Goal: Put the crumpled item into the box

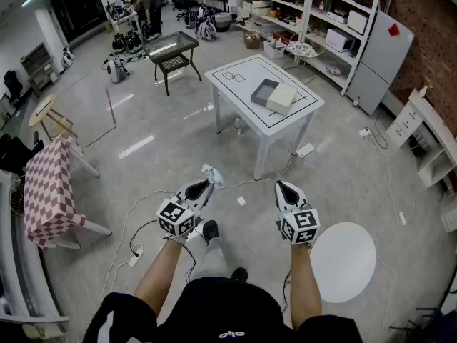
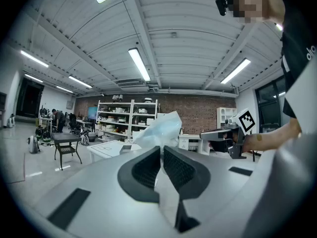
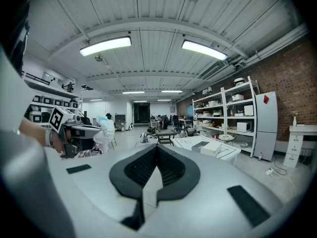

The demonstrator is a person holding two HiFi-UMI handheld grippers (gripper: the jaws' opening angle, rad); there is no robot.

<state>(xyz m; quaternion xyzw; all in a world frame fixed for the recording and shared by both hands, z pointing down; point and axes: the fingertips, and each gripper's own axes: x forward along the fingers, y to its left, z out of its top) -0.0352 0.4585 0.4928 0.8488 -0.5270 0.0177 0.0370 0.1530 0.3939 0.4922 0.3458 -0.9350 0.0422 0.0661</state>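
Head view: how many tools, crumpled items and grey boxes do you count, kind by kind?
tools: 2 (left tool, right tool)
crumpled item: 1
box: 1
total: 4

Black shirt [image 1: 228,311], shoes [image 1: 211,229]; left gripper [image 1: 208,183], right gripper [image 1: 280,186] grey, black jaws.

The left gripper [image 2: 162,152] pinches the crumpled item [image 2: 161,129] (pale, bluish-white) between nearly closed jaws. The right gripper [image 2: 204,133] is held level at the right.
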